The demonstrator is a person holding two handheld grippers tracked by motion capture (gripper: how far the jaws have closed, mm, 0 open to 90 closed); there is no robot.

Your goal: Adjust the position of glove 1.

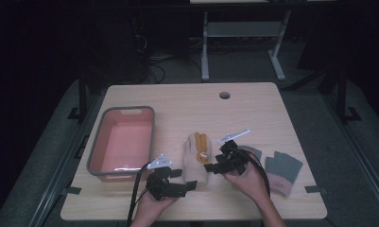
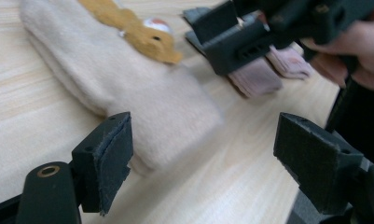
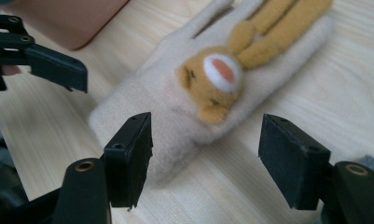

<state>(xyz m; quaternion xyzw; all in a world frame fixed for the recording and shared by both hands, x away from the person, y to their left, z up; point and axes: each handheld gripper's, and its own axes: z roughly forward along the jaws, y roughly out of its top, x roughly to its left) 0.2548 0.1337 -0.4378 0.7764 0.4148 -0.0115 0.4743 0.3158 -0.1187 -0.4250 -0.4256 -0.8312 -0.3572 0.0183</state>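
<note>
Here the cream glove [image 1: 196, 158] lies lengthwise, fingers pointing away; both tongs gape empty.

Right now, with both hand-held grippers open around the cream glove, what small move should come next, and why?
Probably ease the right hand-held gripper forward and down so its jaws straddle the cream glove, then close. Its jaws stand wide with nothing between them, and the glove lies flat on the table just ahead. The left hand-held gripper is also open at the glove's cuff end, and the bin waits beside it.
</note>
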